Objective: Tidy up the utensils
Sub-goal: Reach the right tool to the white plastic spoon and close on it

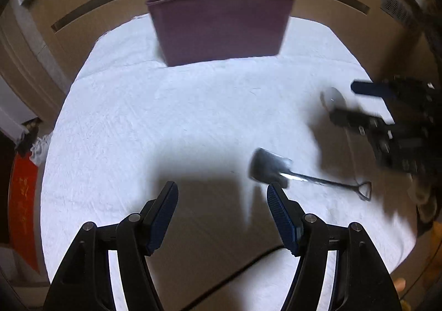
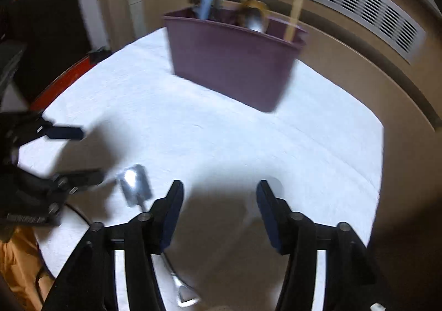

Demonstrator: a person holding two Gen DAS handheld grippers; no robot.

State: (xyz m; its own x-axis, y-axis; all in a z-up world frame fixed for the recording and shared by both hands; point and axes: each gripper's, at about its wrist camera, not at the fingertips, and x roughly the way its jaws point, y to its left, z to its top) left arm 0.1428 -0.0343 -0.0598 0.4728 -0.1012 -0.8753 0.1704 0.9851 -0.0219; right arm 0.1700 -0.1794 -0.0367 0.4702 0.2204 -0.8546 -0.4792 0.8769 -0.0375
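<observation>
Most utensils already stood in the purple bin [image 1: 221,26], but a shovel-shaped spoon [image 1: 269,170] and a round spoon [image 1: 335,98] still lay in front of it, while the left gripper [image 1: 222,200] and right gripper [image 2: 219,195] gaped empty.

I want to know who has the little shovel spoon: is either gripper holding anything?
Nothing is held. Left gripper and right gripper are open; the shovel spoon lies on the cloth.

Left gripper [image 1: 222,191]: black linkage arms with blue ribbed fingers [image 1: 279,207], jaws parted, nothing between them, pitched steeply downward. Right gripper [image 2: 219,191]: same build, jaws likewise parted and empty, also angled downward. Each gripper appears blurred at the edge of the other's view, the right gripper [image 1: 348,104] to the left one's right side, the two well apart.
</observation>
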